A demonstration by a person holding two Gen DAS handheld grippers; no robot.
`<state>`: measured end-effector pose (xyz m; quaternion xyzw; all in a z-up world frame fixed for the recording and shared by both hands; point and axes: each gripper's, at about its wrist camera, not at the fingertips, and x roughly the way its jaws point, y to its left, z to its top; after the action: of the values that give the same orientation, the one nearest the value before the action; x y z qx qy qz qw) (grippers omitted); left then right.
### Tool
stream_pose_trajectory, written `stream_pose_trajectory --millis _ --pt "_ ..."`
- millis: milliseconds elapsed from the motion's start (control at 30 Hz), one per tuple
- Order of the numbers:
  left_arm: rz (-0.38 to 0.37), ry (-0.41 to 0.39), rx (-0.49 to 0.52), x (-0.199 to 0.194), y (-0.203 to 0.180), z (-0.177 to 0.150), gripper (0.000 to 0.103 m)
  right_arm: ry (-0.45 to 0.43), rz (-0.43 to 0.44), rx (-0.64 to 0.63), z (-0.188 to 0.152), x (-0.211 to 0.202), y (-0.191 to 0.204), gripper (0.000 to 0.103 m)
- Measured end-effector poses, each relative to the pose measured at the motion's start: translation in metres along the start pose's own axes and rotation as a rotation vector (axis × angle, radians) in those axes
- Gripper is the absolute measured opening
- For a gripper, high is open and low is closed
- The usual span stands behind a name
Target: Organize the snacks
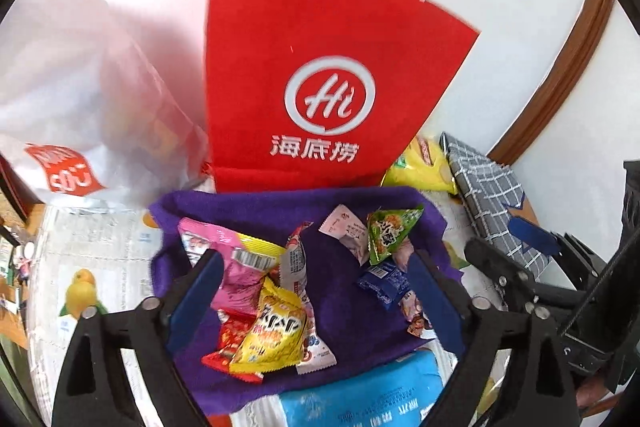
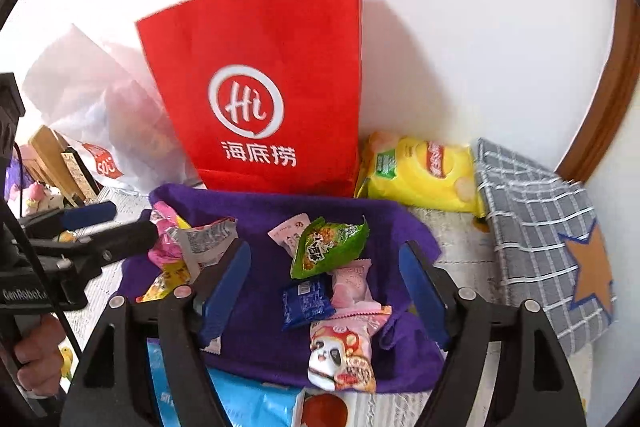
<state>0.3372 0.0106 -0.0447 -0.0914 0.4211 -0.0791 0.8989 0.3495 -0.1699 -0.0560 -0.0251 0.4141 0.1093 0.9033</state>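
Two grippers hang above the purple cloth (image 1: 344, 291), the left gripper (image 1: 316, 291) and right gripper (image 2: 326, 283) each with jaws wide and nothing between them; the snack packets (image 2: 326, 247) lie heaped on the cloth, seemingly gathered for sorting; behind the cloth the red paper bag (image 1: 312, 67) blocks that edge, while the bench (image 1: 100, 247) beside the cloth offers room.

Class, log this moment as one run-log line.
left gripper: open, empty | right gripper: open, empty | snack packets: loose on purple cloth | red bag: upright behind
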Motion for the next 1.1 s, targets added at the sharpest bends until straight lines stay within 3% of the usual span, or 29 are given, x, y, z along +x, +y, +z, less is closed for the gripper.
stream_pose_trajectory --millis 267,333,433,633,733,900,1100 --pt "0.018 -0.04 -0.004 -0.056 0.002 -0.039 0.098 -0.036 -0.018 0.074 -0.033 -0.065 0.0 0.081" --pt "0.029 -0.056 -0.003 -0.07 0.001 -0.05 0.098 -0.043 -0.041 0.08 -0.046 -0.081 0.003 0.089" --pt "0.023 -0.074 -0.003 -0.093 -0.003 -0.067 0.098 -0.057 -0.074 0.063 -0.063 -0.107 0.006 0.094" --pt "0.053 -0.116 0.045 -0.136 -0.023 -0.104 0.098 -0.083 -0.069 0.121 -0.1 -0.152 0.0 0.092" --pt "0.079 -0.144 0.056 -0.157 -0.034 -0.122 0.099 -0.083 -0.109 0.127 -0.119 -0.172 0.0 0.094" --pt "0.046 -0.179 0.054 -0.19 -0.05 -0.156 0.103 -0.12 -0.127 0.128 -0.149 -0.206 -0.002 0.1" --pt "0.073 -0.21 0.079 -0.216 -0.067 -0.194 0.103 -0.16 -0.133 0.179 -0.185 -0.245 -0.006 0.103"
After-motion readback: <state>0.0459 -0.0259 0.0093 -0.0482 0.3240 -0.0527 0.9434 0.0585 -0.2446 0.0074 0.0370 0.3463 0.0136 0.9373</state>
